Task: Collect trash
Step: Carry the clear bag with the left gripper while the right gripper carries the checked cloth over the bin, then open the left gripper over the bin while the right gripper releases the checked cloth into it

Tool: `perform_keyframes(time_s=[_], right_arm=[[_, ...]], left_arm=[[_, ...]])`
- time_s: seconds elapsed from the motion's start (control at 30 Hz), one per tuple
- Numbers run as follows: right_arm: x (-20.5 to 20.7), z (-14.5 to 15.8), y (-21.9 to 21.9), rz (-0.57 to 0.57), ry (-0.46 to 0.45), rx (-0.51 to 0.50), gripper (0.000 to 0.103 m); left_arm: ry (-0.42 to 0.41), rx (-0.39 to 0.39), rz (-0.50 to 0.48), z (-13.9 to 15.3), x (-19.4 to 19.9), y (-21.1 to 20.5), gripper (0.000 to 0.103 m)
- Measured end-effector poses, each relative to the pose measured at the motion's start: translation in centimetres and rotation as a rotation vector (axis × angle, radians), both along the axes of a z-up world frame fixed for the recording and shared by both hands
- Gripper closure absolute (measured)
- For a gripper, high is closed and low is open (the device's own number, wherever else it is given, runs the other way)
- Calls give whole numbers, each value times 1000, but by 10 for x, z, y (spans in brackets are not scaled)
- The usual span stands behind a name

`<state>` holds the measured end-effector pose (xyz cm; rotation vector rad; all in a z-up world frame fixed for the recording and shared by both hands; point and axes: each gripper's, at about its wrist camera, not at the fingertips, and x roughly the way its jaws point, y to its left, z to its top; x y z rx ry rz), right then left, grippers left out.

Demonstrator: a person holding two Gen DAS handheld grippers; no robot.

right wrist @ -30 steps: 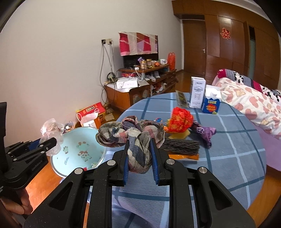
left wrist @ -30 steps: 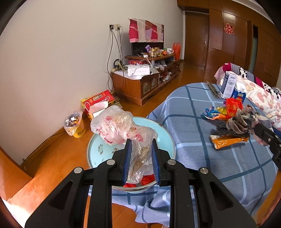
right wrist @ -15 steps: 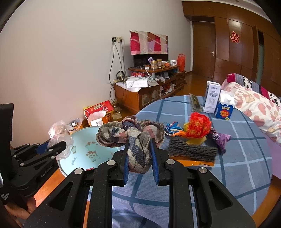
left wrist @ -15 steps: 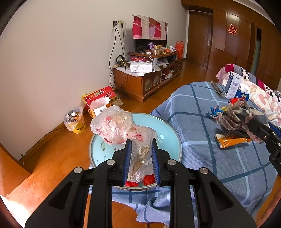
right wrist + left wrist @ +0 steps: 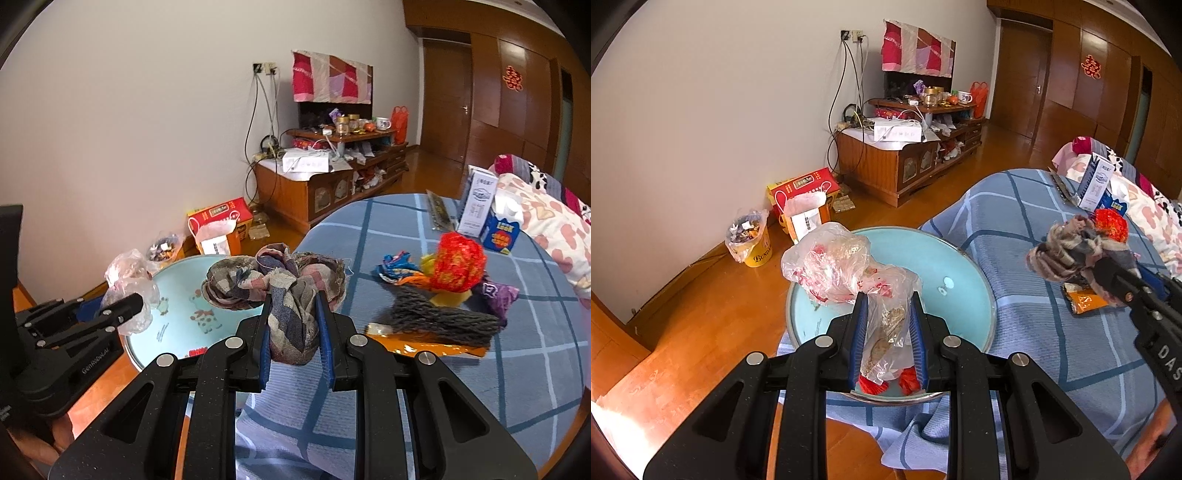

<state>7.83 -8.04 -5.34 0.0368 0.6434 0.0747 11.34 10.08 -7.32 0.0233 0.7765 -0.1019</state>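
Note:
My left gripper is shut on a clear plastic bag with red scraps and holds it above a light-blue basin at the table's left edge. My right gripper is shut on a crumpled plaid cloth and holds it over the basin's right rim. The cloth also shows in the left wrist view, and the bag in the right wrist view. More trash lies on the blue checked tablecloth: a red foil ball, a grey knitted piece, an orange wrapper, a purple wrapper.
A white carton and a blue box stand at the table's far side beside a heart-print pillow. On the floor by the wall are a red box, a small yellow bin and a wooden TV cabinet.
My right gripper has carried the plaid cloth left, toward the basin and closer to the left gripper. My left gripper still holds the bag above the basin, slightly raised.

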Motion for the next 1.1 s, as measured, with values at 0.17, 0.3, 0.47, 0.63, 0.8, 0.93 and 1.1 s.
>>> perform_keyframes(time_s=[0.17,0.3,0.47,0.63,0.8,0.93,1.1], right_arm=[[12,-11,10,19,25,-5,81],[26,-21,23,47,55,-15,81],[42,-33,34,78,102,-6,80],[57,-47,42,114,155,15,77],[71,-57,42,150,199,59,74],[69,-51,36,130,181,78,74],[57,-40,25,85,136,79,70]], left_arm=[[8,-18,-4,-5,6,7,81],[25,-15,-11,-12,13,7,81],[42,-11,-22,-19,19,6,81],[65,0,-20,-27,25,7,80],[90,11,-4,-35,31,10,80],[100,14,0,-39,33,10,79],[102,37,1,-39,33,4,55]])
